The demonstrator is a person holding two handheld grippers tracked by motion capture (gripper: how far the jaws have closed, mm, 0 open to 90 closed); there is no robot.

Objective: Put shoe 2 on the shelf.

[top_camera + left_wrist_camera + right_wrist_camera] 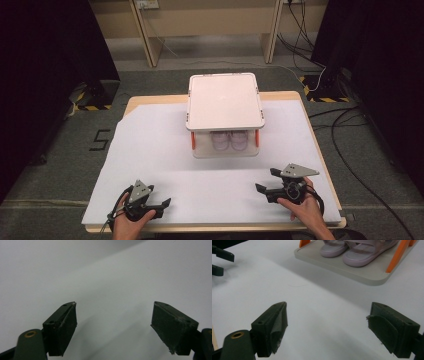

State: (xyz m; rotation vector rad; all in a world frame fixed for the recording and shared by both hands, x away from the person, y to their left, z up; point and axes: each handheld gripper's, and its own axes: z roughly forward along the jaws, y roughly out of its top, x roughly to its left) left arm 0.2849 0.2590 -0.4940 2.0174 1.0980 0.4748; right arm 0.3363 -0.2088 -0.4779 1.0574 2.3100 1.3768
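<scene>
Lilac sandals (352,252) sit on the rack's (225,107) lower shelf, ahead of both wide-open, empty fingers; a low reach could knock an orange post (398,255).

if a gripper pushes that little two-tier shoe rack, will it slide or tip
The shoe rack probably slides: it looks like light plastic on a smooth white table cover. Pushed at the top shelf, it may tip on its thin orange posts. The sandals sit loose and may shift.

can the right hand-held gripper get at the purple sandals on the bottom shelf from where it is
Probably yes: the right hand-held gripper is open, bare white table cover lies between, and the sandals sit at the rack's open front.
</scene>
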